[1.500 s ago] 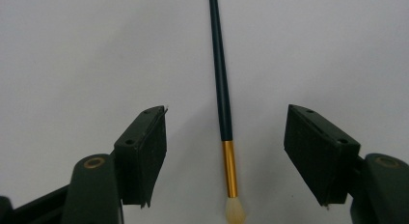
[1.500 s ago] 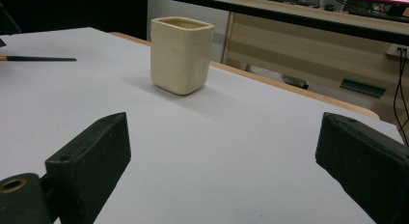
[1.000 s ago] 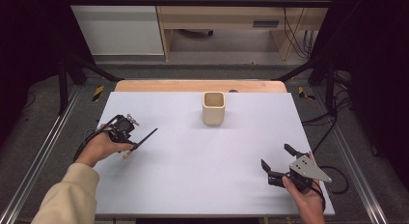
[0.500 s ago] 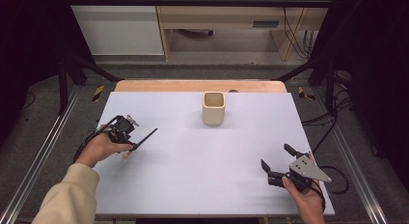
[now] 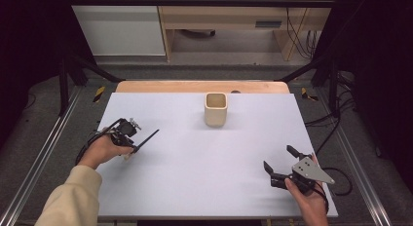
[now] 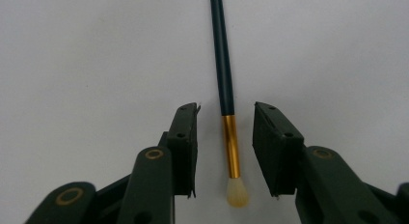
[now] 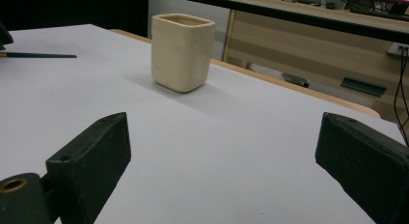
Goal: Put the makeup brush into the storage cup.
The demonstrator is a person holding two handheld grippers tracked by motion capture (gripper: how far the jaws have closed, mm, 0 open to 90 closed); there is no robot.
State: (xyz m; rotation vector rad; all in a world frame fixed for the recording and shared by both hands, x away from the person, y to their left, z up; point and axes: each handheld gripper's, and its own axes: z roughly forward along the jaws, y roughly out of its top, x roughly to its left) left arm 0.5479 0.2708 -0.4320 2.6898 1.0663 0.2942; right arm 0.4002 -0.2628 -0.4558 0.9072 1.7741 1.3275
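A thin brush (image 6: 223, 64) with a dark handle, gold ferrule and pale bristle tip lies on the white table. My left gripper (image 6: 226, 106) straddles the ferrule, and its jaws have just been closing. A small gap remains on each side, so the pads do not press on the brush. In the high view the left gripper (image 5: 129, 147) is at mid-left, and the brush (image 5: 148, 137) handle points right and away. My right gripper (image 5: 278, 157) rests open and empty near the front right. A cream square cup (image 5: 215, 109) stands upright at the back centre, ahead of the right gripper (image 7: 219, 122) and its cup (image 7: 182, 50).
The white table top (image 5: 204, 187) has a wooden strip (image 5: 202, 86) along its far edge. Metal rails (image 5: 44, 153) run along both sides of the table. A wooden bench (image 5: 229, 16) stands beyond the far edge.
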